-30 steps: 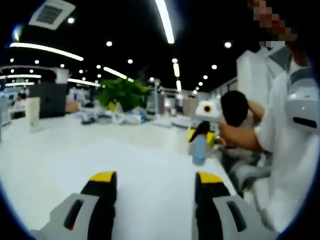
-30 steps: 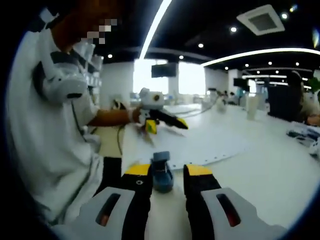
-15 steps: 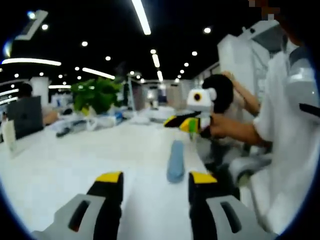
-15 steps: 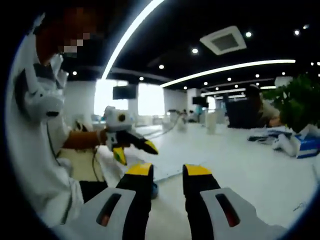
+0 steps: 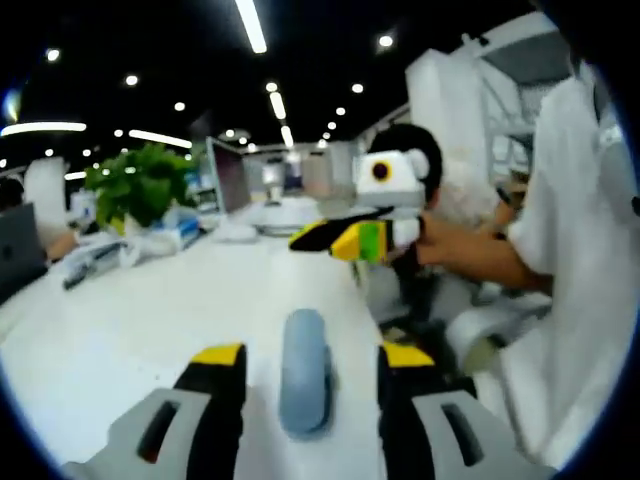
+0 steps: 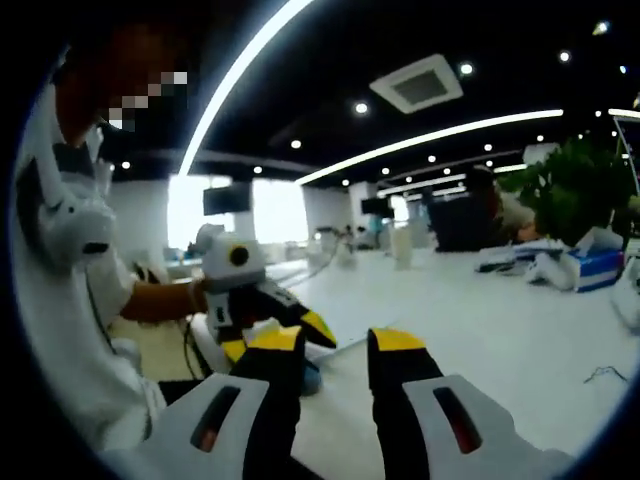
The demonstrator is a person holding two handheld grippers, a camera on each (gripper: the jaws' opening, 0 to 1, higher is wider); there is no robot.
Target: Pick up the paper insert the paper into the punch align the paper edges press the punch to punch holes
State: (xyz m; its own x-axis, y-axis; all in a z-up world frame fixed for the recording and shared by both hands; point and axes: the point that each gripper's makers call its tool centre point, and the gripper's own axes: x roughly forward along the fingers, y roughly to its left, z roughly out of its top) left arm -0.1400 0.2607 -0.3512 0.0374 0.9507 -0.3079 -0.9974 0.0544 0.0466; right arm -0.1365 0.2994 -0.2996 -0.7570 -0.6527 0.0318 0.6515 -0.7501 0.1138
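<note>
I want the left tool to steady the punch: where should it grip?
Probably across the narrow width of the blue punch, coming straight ahead. It lies lengthwise between the left tool's open jaws, its long sides facing them, on the white table.

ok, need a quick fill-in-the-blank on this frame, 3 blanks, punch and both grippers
In the left gripper view, the blue-grey punch lies on the white ____.
The left gripper has its yellow-tipped fingers ____, one on each side of the punch and not touching it.
In the same view, the right gripper is held ____ the table surface, beyond the punch.

Missing words: table; open; above
</note>
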